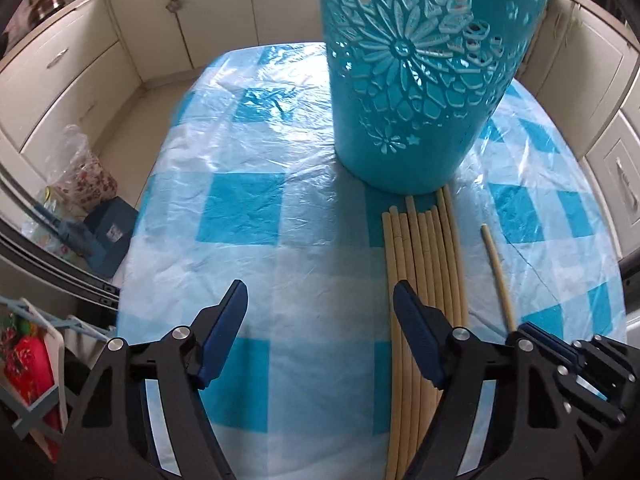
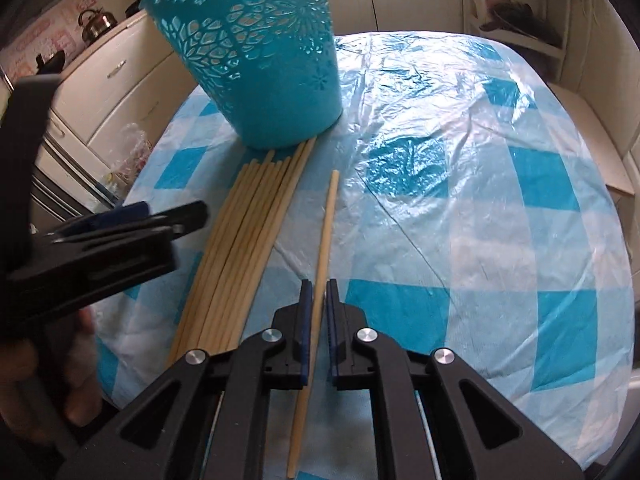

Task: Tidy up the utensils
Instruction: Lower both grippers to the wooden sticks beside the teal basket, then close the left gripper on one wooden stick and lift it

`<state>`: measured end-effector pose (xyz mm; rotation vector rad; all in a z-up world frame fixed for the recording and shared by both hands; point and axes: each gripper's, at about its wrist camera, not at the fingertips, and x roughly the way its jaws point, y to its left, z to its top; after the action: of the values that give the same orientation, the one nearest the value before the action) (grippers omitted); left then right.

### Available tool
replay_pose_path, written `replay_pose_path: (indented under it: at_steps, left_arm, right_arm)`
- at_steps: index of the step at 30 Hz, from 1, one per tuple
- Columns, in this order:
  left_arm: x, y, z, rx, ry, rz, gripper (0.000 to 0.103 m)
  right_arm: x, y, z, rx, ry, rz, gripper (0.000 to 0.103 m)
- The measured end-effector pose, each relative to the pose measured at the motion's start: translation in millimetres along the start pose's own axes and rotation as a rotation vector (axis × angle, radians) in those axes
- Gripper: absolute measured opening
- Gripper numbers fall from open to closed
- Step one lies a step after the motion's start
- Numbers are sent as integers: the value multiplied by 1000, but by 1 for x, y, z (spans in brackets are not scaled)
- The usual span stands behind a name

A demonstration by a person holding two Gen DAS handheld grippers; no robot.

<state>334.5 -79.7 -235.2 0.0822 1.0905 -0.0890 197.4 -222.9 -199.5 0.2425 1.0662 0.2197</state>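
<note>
Kitchen with cream cabinets (image 1: 100,28) all round, a kettle (image 1: 46,0) on the counter at far left. In the middle, a table under a blue-and-white checked cloth (image 1: 248,208) with a crinkled clear plastic sheet over it.

Left wrist view, left to right: a clear bag with a floral pattern (image 1: 82,168) down beside the table; the left gripper (image 1: 320,300) over bare cloth, jaws standing wide with nothing between them, its right finger overlapping the near part of the chopstick bundle. Beyond, a teal cut-out basket (image 1: 412,92), upright on the cloth. At its foot, the bundle of chopsticks (image 1: 428,248), lying side by side with far ends touching or just under the basket's base. Just right of the bundle, a single chopstick (image 1: 498,268), apart from the rest, running into the right gripper at the frame's lower right.

Right wrist view, left to right: left gripper (image 2: 132,220) blurred at the edge; bundle (image 2: 244,248); then the right gripper (image 2: 319,286), jaws narrowed tight on the single chopstick (image 2: 326,232), which passes straight between the pads and lies along the cloth toward the basket (image 2: 260,52).
</note>
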Motion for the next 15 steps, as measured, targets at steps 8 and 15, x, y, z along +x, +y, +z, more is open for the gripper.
replay_pose_path:
  at_steps: [8, 15]
  left_arm:
    - [10, -12, 4, 33, 16, 19, 69]
    - [10, -16, 9, 59, 9, -27, 43]
  right_arm:
    - [-5, -10, 5, 16, -5, 14, 8]
    - [-5, -14, 7, 26, -12, 15, 8]
